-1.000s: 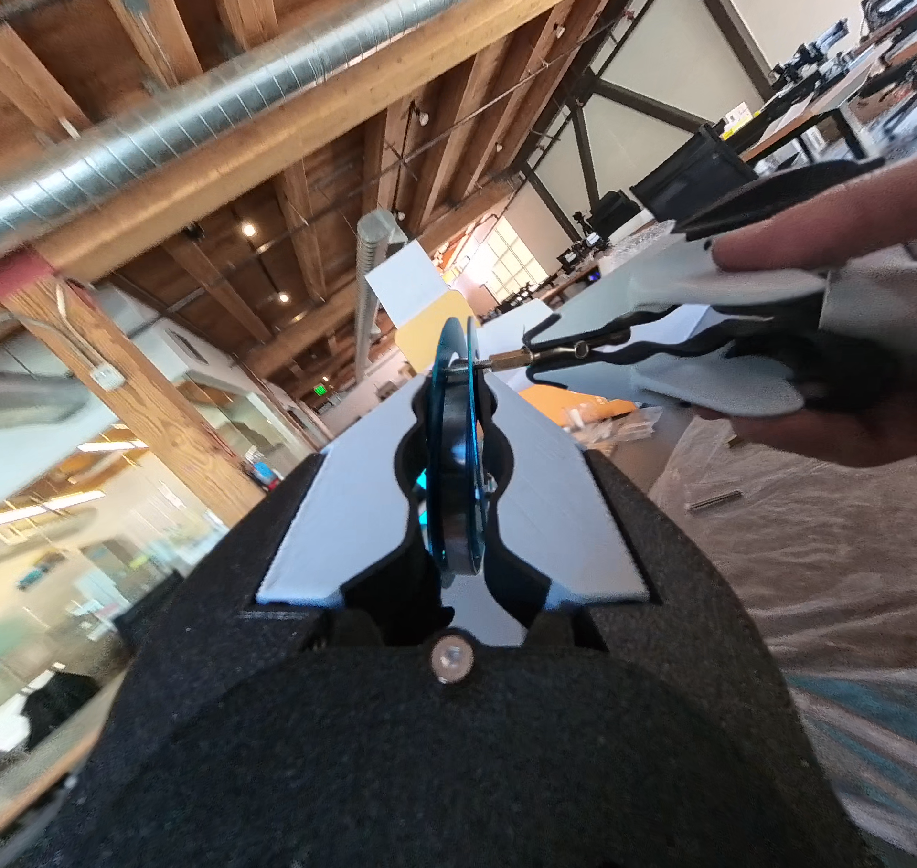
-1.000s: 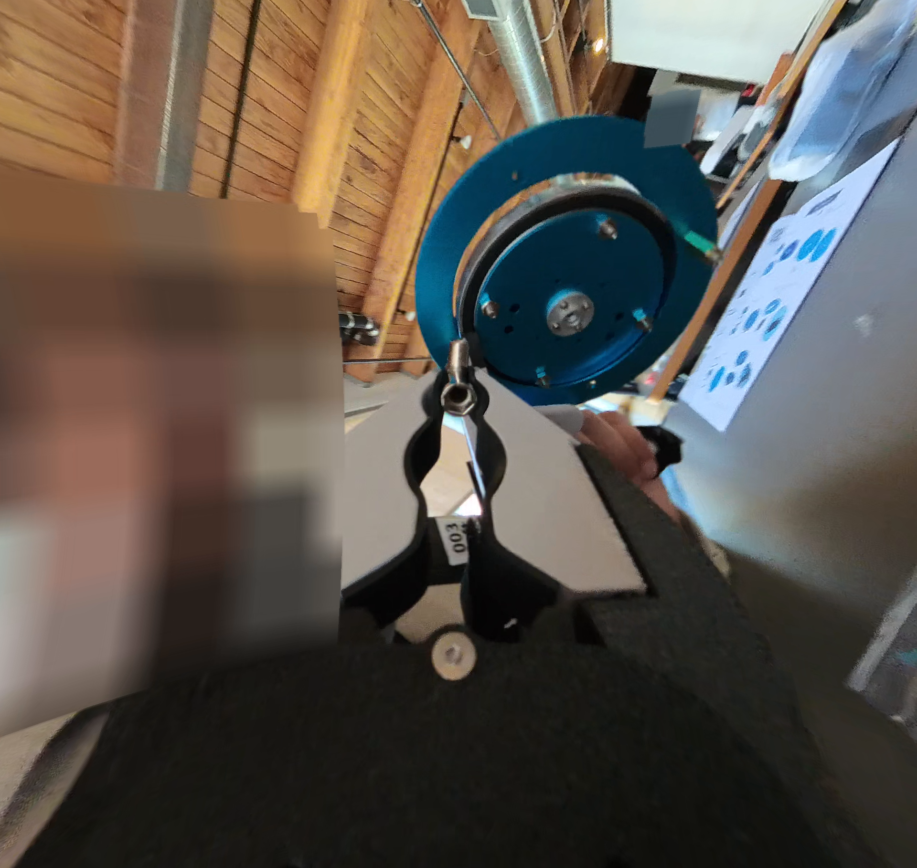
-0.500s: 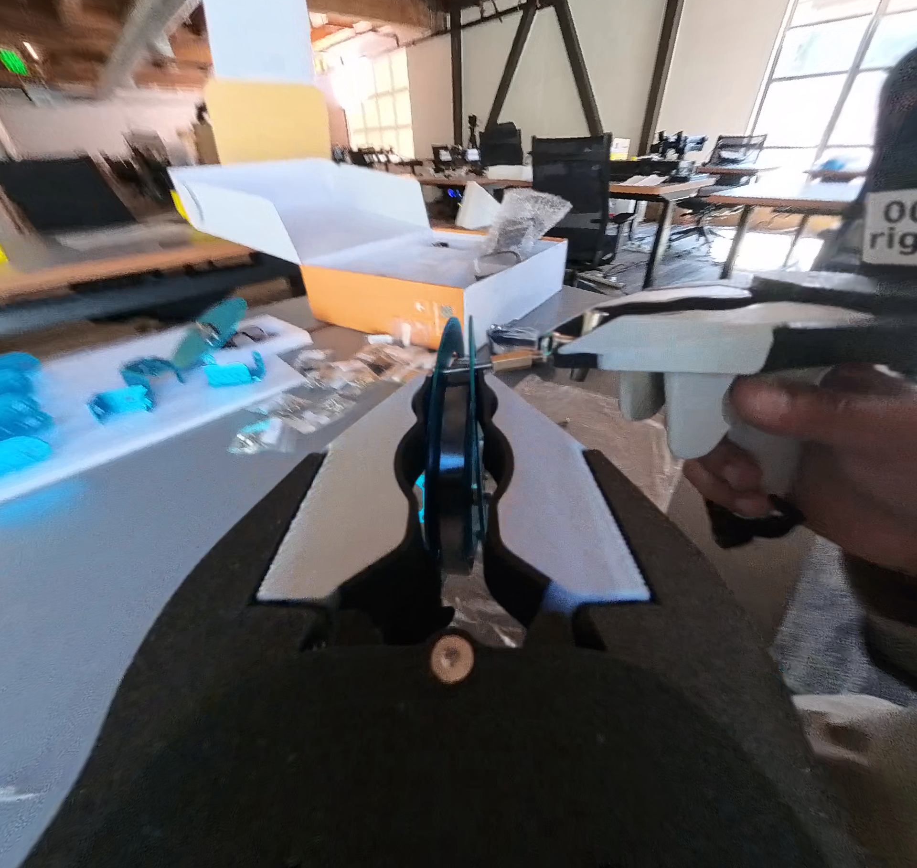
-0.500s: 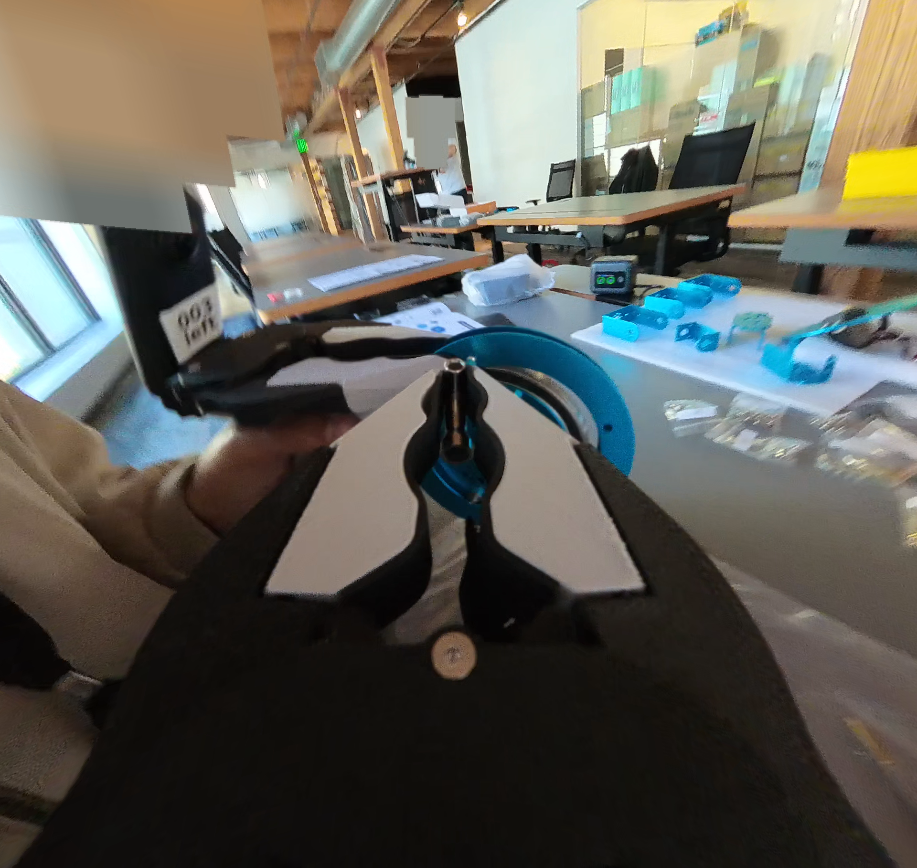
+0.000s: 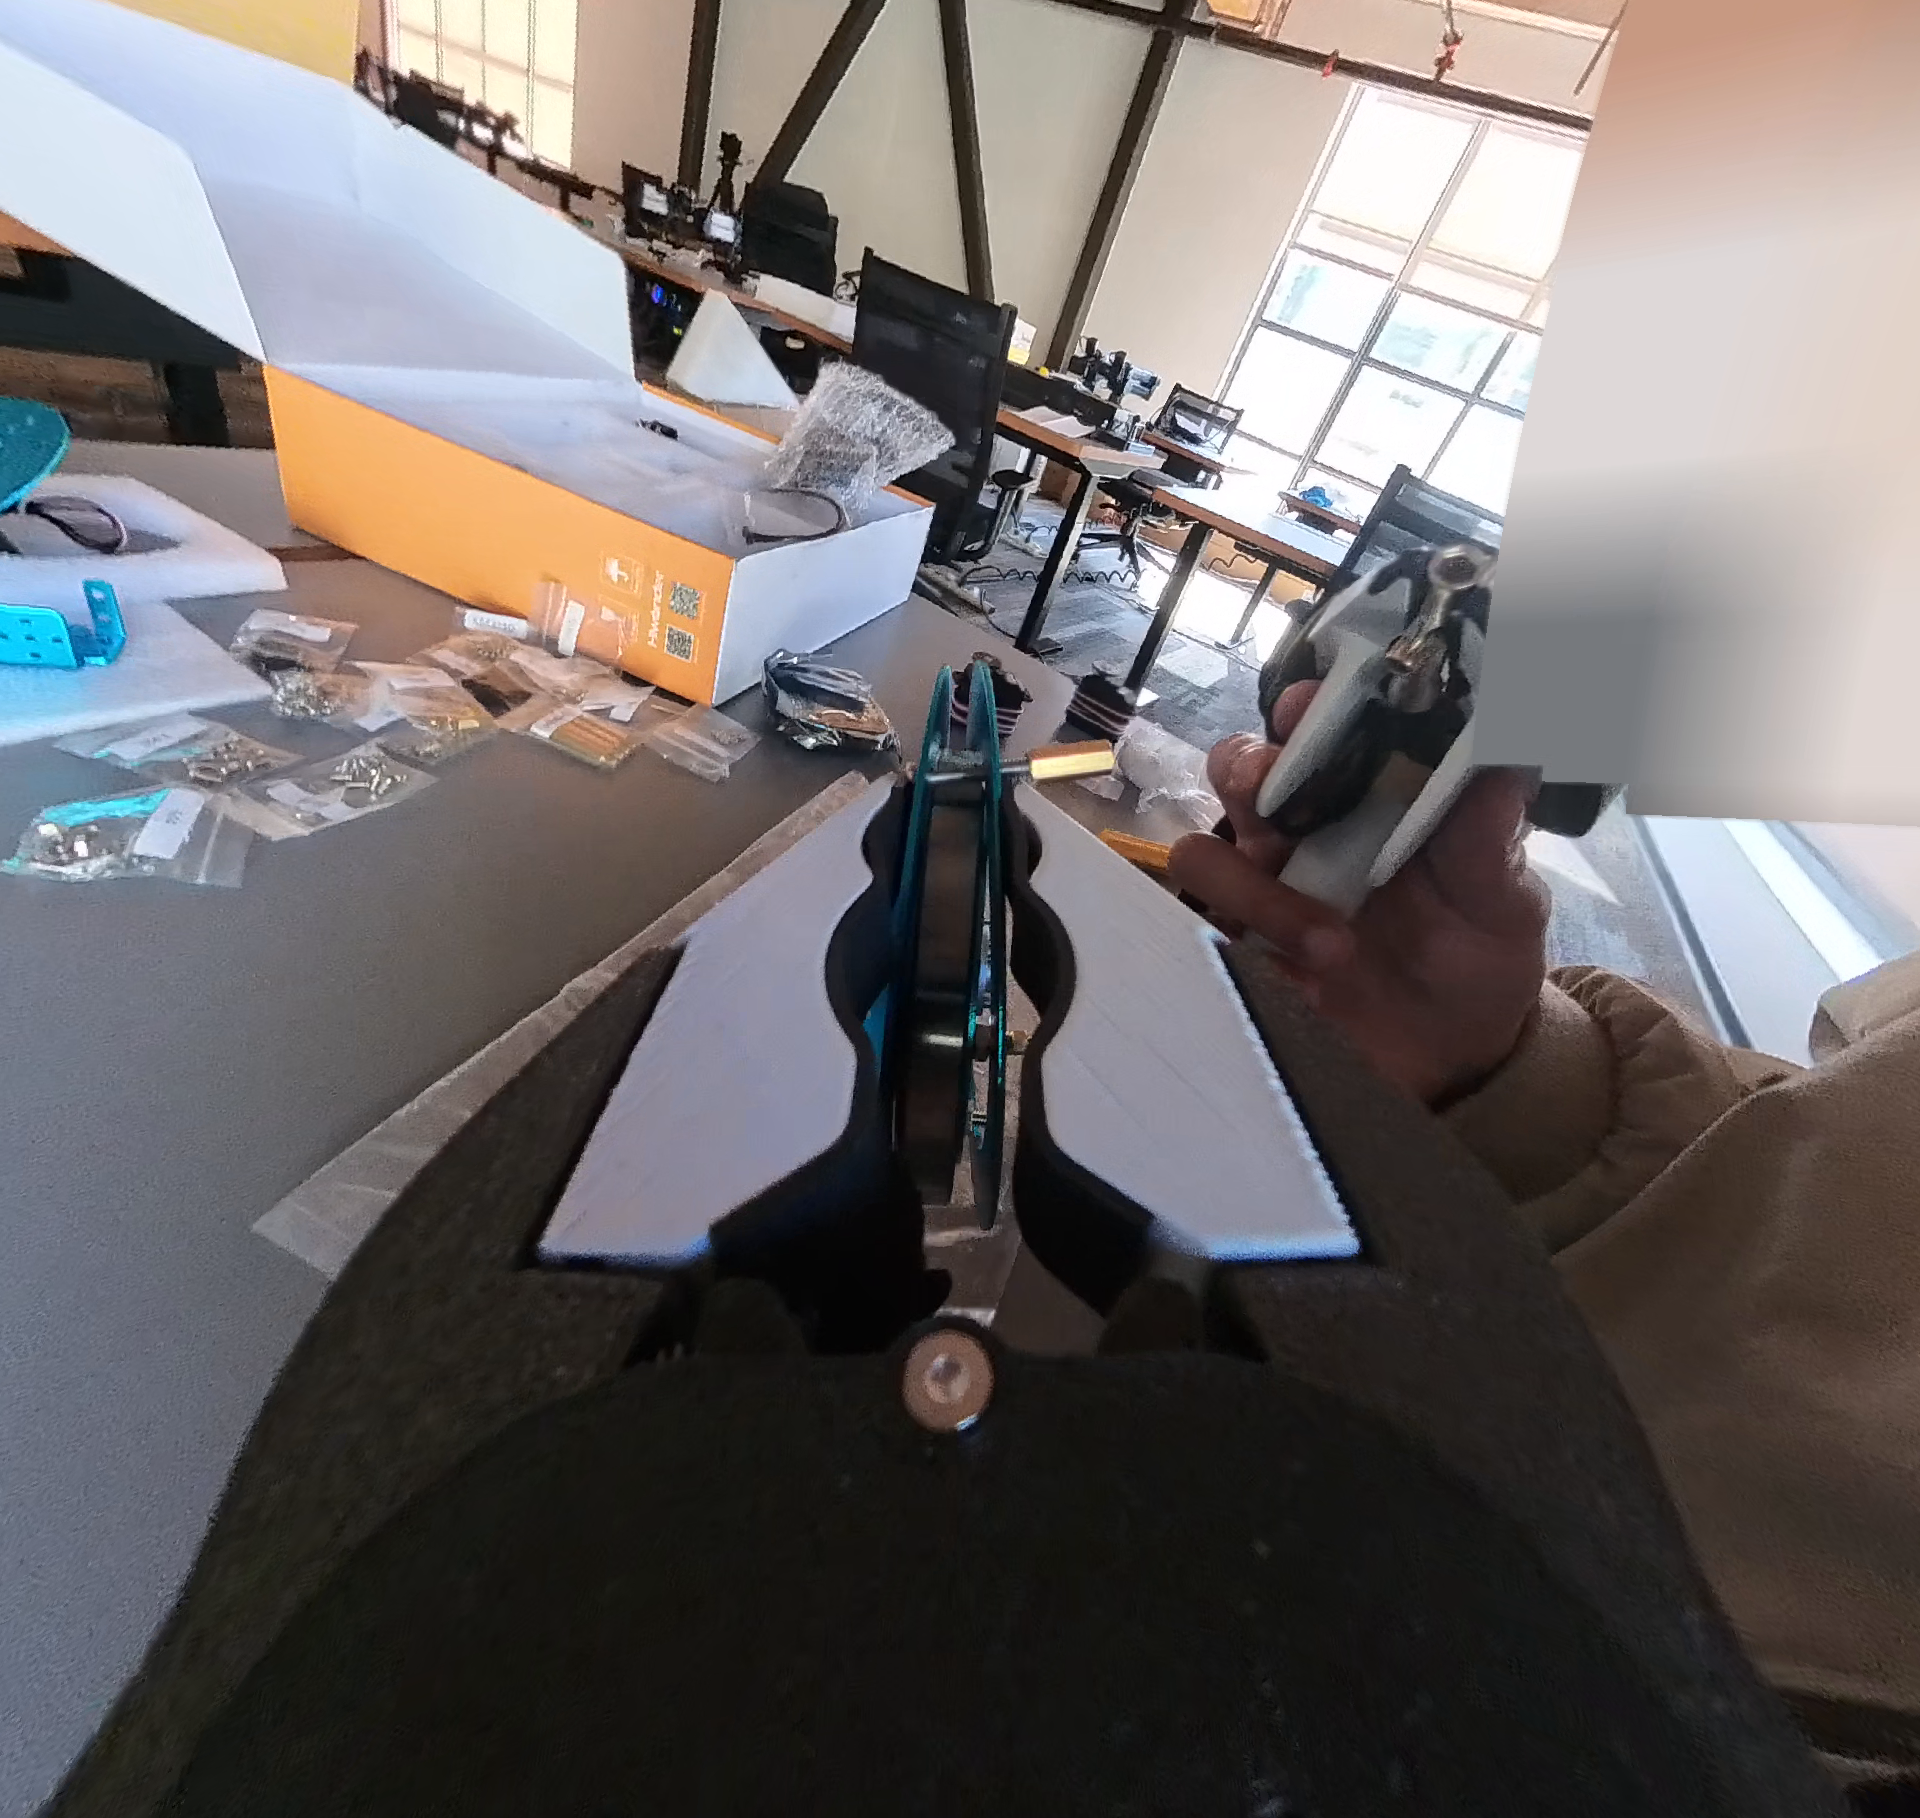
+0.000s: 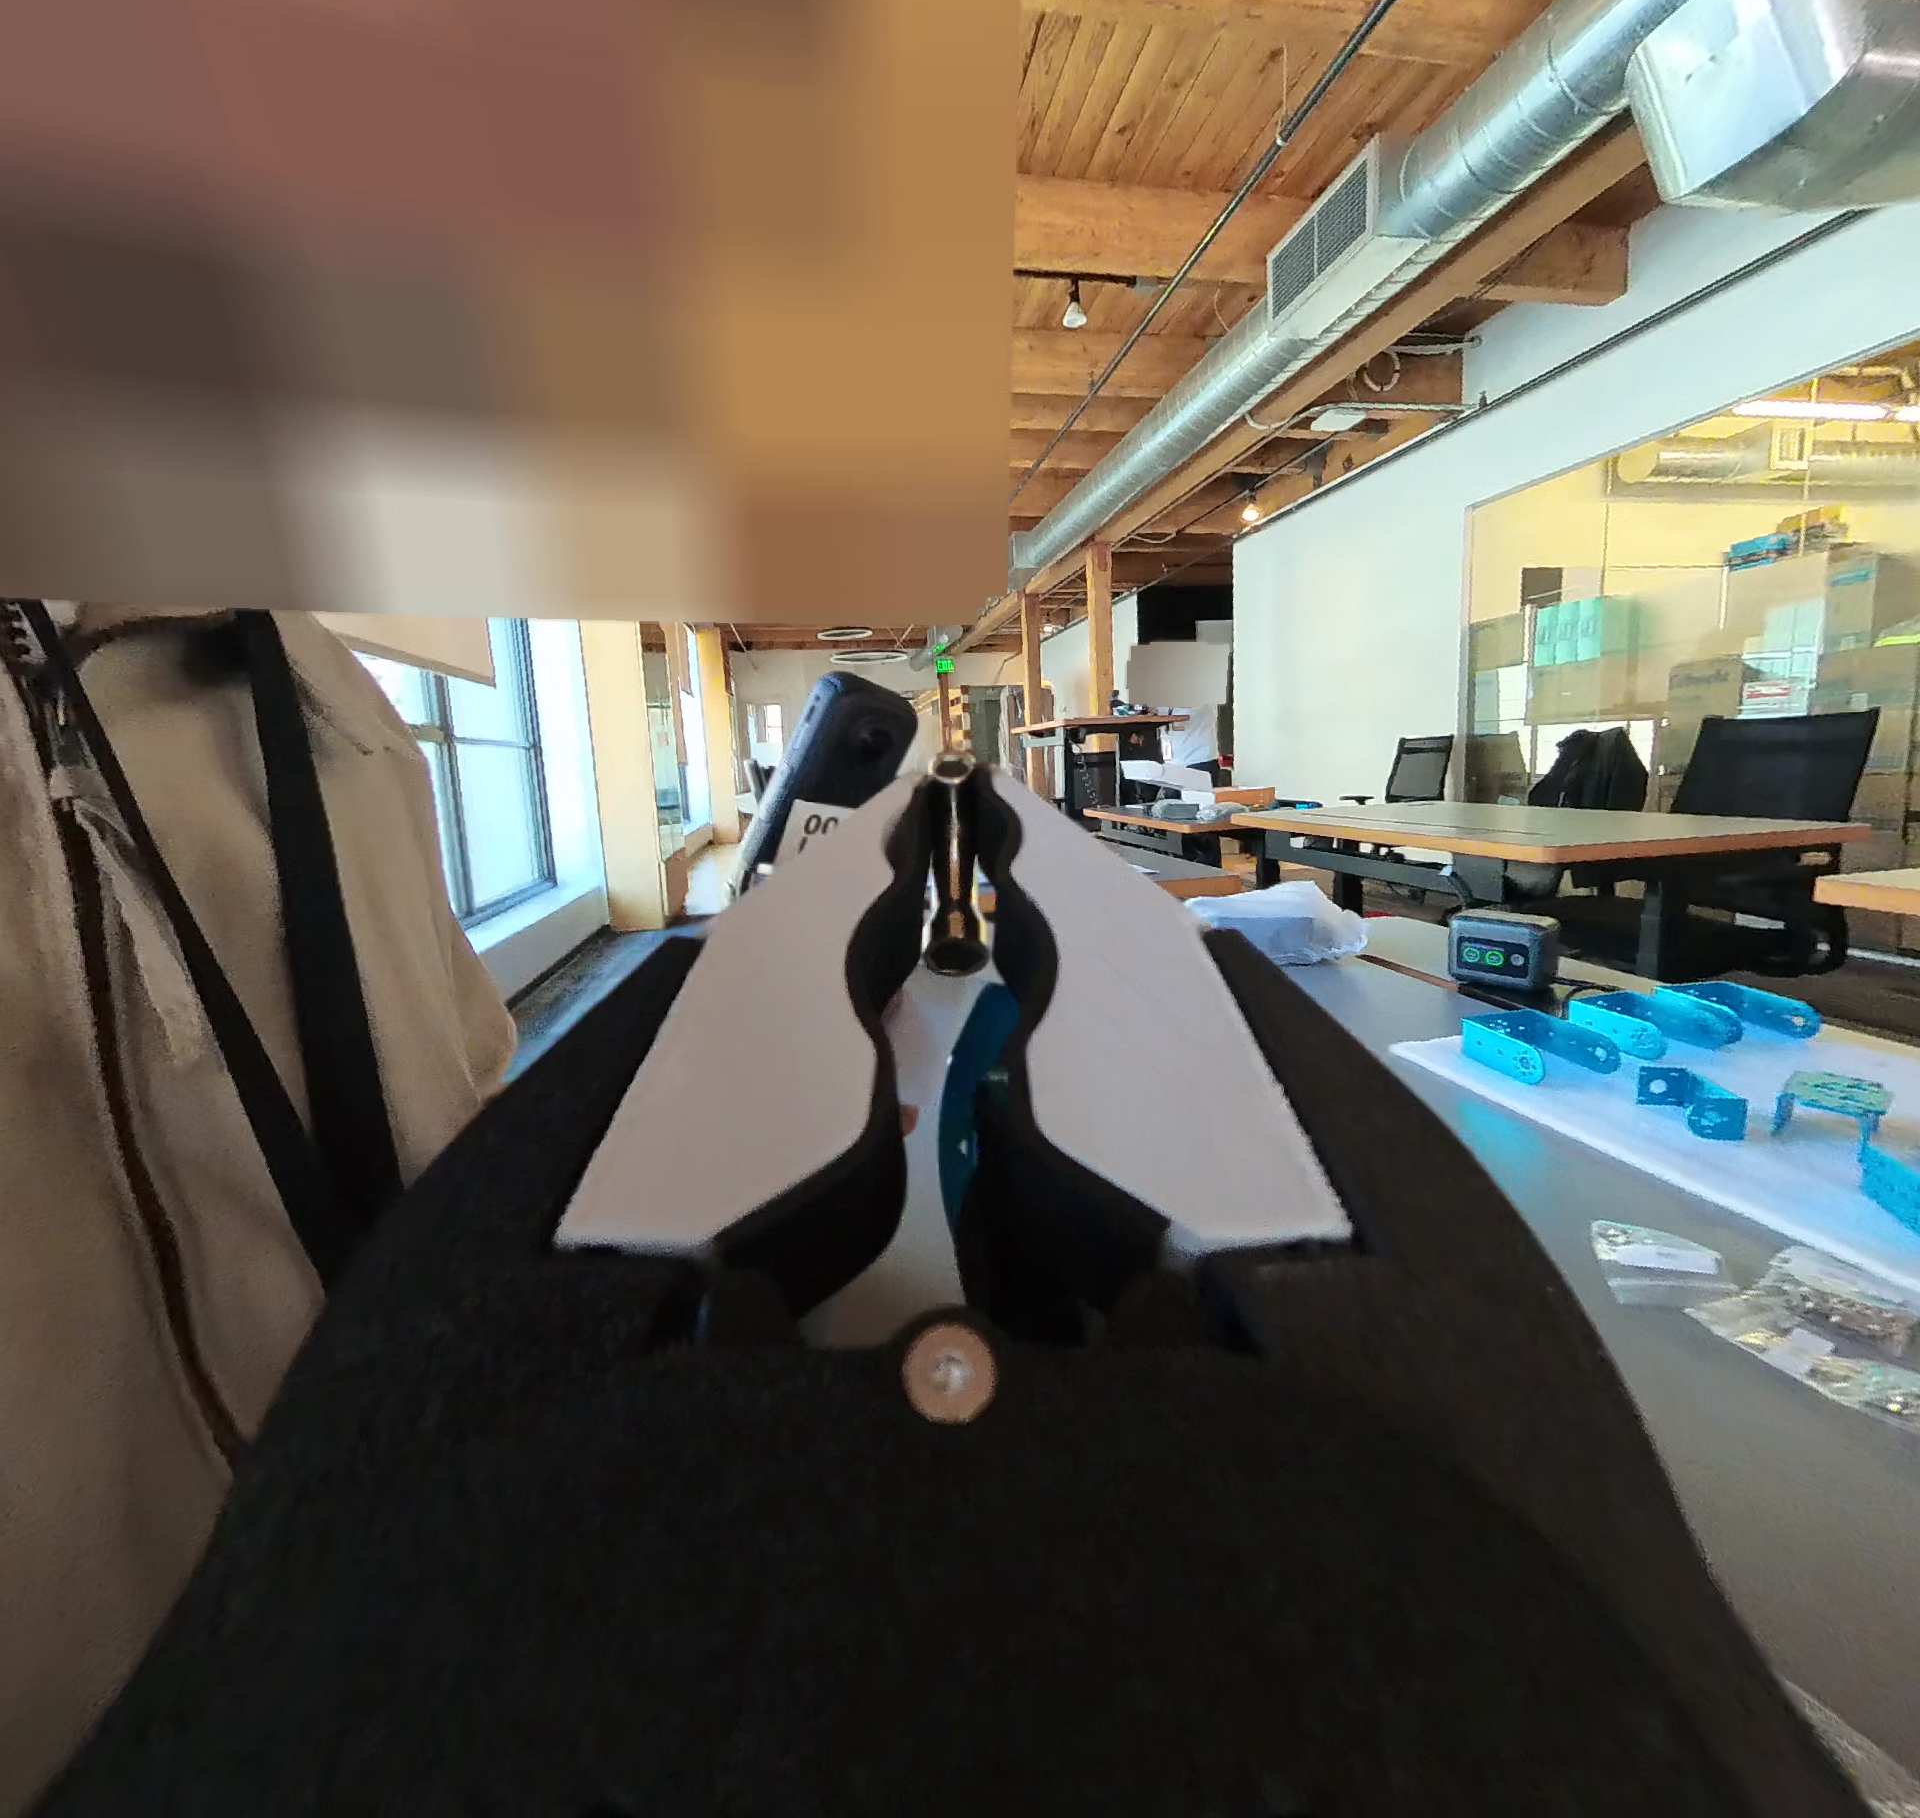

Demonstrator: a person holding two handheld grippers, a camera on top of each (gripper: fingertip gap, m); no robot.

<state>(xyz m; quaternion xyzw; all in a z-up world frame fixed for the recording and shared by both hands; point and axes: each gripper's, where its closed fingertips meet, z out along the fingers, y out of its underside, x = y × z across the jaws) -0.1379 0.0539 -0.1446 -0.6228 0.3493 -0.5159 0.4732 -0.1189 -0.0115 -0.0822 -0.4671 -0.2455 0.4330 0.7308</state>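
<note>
My left gripper [image 5: 953, 788] is shut on a blue wheel-like disc assembly [image 5: 940, 947], seen edge-on between the fingers, above the grey table [image 5: 312, 989]. A brass standoff [image 5: 1070, 760] sticks out of the disc's right side. My right gripper [image 6: 951, 781] is shut on a small metal wrench [image 6: 951, 875] and points up and away from the disc. In the left wrist view it [image 5: 1439, 584] is held in a hand to the right of the disc, apart from the standoff. The disc's blue edge [image 6: 971, 1093] shows below the right fingers.
An open orange and white box [image 5: 499, 511] stands at the back of the table. Several clear bags of screws [image 5: 343, 719] lie before it. A white foam tray [image 6: 1683, 1134] holds blue metal brackets [image 6: 1652, 1025]. A small black device [image 6: 1503, 947] sits behind them. The tips of one gripper are about 9 centimeters away from the tips of the other.
Both grippers have swung down from the ceiling to level over the table. The right gripper's wrench, which was on the standoff at the disc, has come off it and moved up and right.
</note>
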